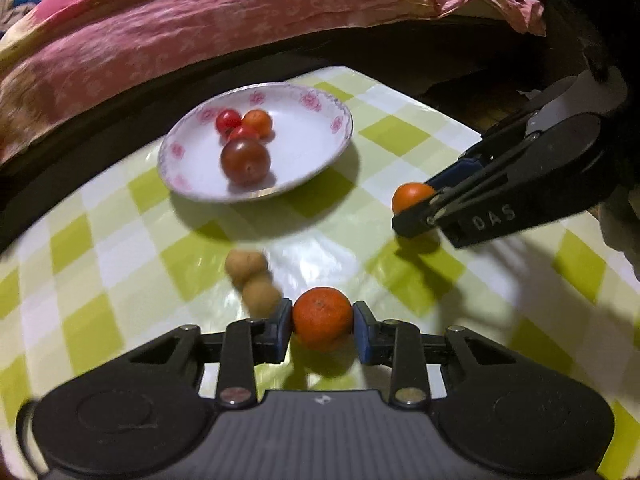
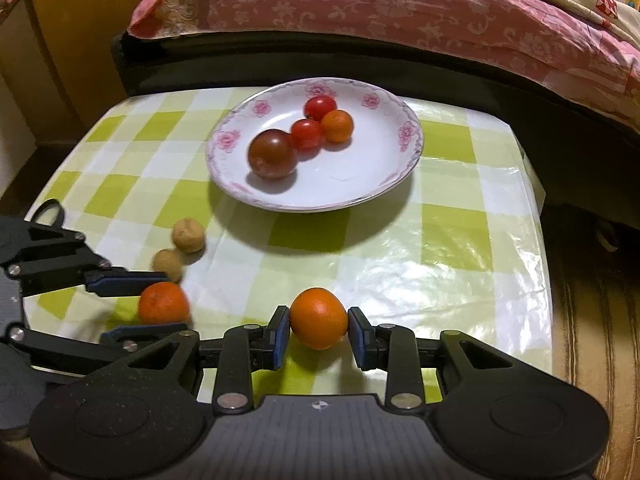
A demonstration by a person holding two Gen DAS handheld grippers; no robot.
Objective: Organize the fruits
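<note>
Your left gripper [image 1: 322,326] is clamped on a rough-skinned orange [image 1: 322,318], low over the checked table [image 1: 400,264], just beside two tan fruits [image 1: 254,282]. Your right gripper [image 2: 318,334] pinches a smooth orange [image 2: 318,317], btw also near the table. The plate [image 2: 384,168] w/ tomatoes sits further back.

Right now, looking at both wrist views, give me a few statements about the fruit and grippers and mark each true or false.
1. The plate holds four fruits. True.
2. The left gripper is empty. False: its pads are on either side of an orange.
3. Two brown fruits lie on the tablecloth, off the plate. True.
4. The right gripper holds a red tomato. False: an orange fruit sits between its pads.
5. The plate is plain white. False: its rim has pink flowers.
</note>
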